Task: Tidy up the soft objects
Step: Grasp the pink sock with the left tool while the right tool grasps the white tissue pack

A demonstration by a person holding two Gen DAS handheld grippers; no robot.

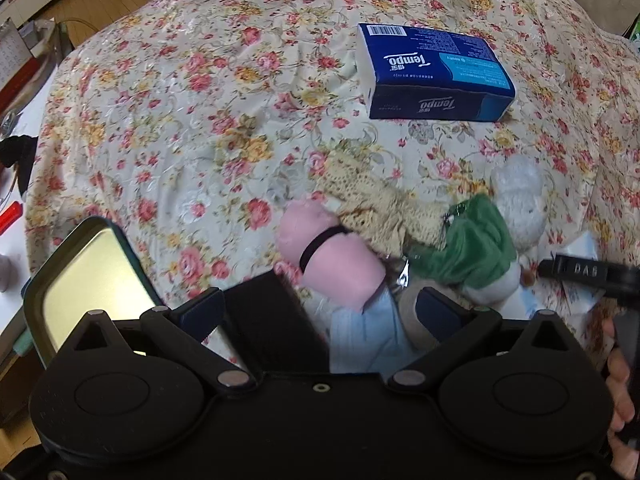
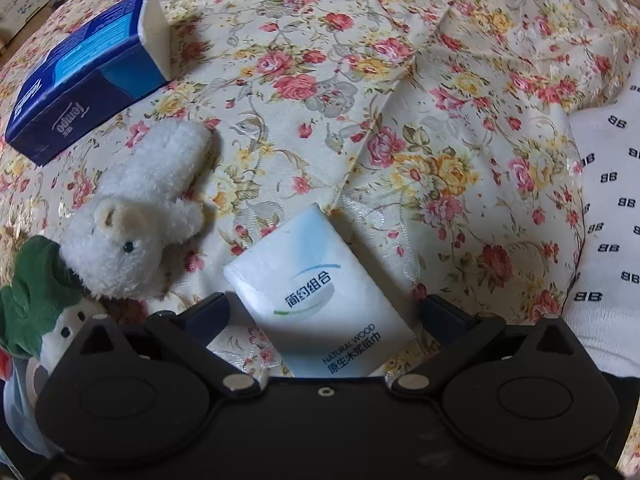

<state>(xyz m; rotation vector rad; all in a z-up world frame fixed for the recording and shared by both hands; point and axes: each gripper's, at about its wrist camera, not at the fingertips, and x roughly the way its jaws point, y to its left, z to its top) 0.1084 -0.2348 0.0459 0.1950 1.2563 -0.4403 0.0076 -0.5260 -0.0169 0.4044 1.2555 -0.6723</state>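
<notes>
A pile of soft things lies on the floral cloth (image 1: pixel 180 100): a pink rolled cloth (image 1: pixel 332 256) with a black band, a cream lace piece (image 1: pixel 372 200), a green cloth (image 1: pixel 468 248) and a white plush bear (image 1: pixel 520 196). My left gripper (image 1: pixel 318 304) is open, its fingers on either side of the pile's near end. In the right wrist view the bear (image 2: pixel 136 216) lies left. My right gripper (image 2: pixel 324 312) is open around a white tissue pack (image 2: pixel 320 296), not touching it. The green cloth (image 2: pixel 36 296) shows at the far left.
A blue Tempo tissue box (image 1: pixel 432 76) lies beyond the pile, also in the right wrist view (image 2: pixel 84 76). A metal tin (image 1: pixel 88 284) sits at the left by the cloth's edge. A white patterned fabric (image 2: pixel 608 220) lies at the right.
</notes>
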